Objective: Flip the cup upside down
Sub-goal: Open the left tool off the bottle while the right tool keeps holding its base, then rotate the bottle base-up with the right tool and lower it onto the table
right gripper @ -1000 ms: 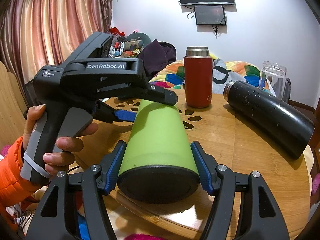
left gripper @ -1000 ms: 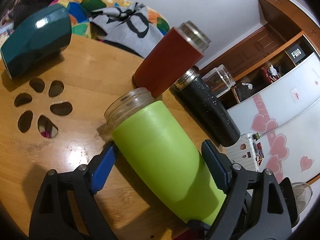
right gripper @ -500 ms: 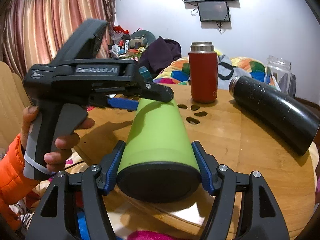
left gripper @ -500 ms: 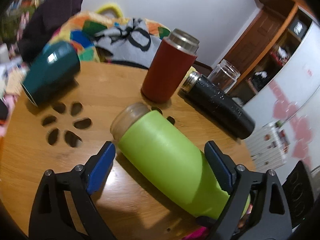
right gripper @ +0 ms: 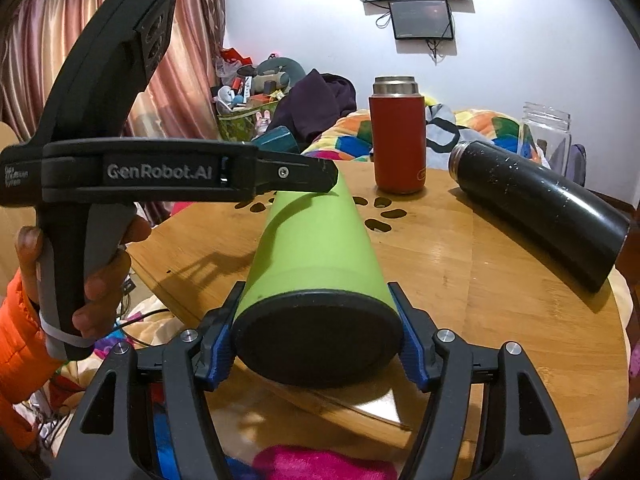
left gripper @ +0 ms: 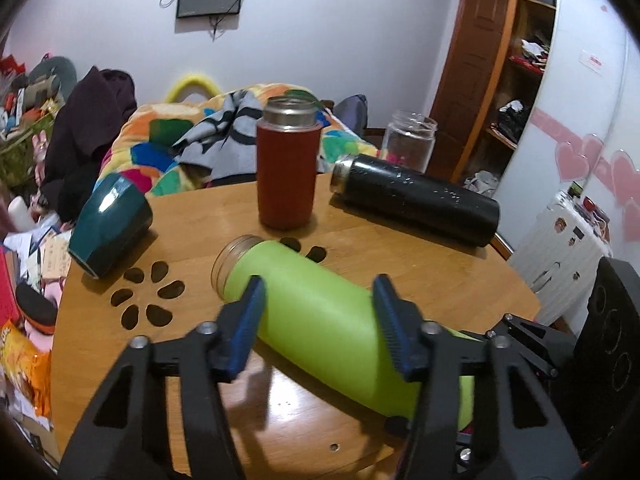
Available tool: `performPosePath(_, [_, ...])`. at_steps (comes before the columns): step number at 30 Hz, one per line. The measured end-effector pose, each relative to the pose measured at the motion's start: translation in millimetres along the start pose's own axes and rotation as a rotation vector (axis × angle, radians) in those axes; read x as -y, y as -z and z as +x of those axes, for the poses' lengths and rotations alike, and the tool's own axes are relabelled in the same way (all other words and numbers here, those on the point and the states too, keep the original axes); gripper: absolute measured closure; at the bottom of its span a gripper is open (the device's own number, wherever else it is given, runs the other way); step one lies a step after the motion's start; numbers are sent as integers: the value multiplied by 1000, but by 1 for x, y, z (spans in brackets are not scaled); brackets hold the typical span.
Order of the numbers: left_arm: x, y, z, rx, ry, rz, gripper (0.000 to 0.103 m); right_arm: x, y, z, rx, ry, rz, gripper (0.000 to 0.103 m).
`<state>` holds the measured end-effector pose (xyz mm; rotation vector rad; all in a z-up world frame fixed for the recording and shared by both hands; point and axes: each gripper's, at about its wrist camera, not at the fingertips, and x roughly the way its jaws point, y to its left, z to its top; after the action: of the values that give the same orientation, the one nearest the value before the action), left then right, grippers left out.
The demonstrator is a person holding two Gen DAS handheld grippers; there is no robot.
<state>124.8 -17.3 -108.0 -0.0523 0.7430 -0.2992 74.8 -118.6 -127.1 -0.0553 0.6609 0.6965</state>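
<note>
A lime-green cup [left gripper: 320,320] lies on its side on the round wooden table [left gripper: 420,272], mouth toward the far side. In the right wrist view its black base [right gripper: 318,338] faces the camera. My right gripper [right gripper: 316,340] is shut on the cup's base end, blue pads pressed on both sides. My left gripper [left gripper: 320,320] straddles the cup's middle from above; its blue pads [left gripper: 246,324] stand close to the cup's sides and I cannot tell whether they touch. It shows from the side in the right wrist view [right gripper: 312,172].
A red flask [left gripper: 286,176] stands upright behind the cup. A black flask [left gripper: 416,204] lies on its side at right, a glass jar [left gripper: 410,144] behind it. A dark teal cup [left gripper: 110,224] lies at the left edge. Flower-shaped cutouts [left gripper: 144,300] pierce the tabletop.
My left gripper has swung round and levelled out over the green cup, and its jaws have narrowed toward the cup's sides. The right gripper has kept its hold on the base.
</note>
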Motion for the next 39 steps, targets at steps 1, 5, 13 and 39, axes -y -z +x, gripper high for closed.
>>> performPosePath(1, [1,0,-2,7,6,3,58,0,-1,-3,10,1,3,40])
performPosePath(5, [4,-3,-10,43,-5,18,65,1,-10,-20,62,5,9,40])
performPosePath(13, [-7,-5,-21,78,-9,2,66,6,-34,-49,153,7,21,40])
performPosePath(39, [-28,14,-35,97,68,-31,64,-9,-141,-19,-26,88,-169,40])
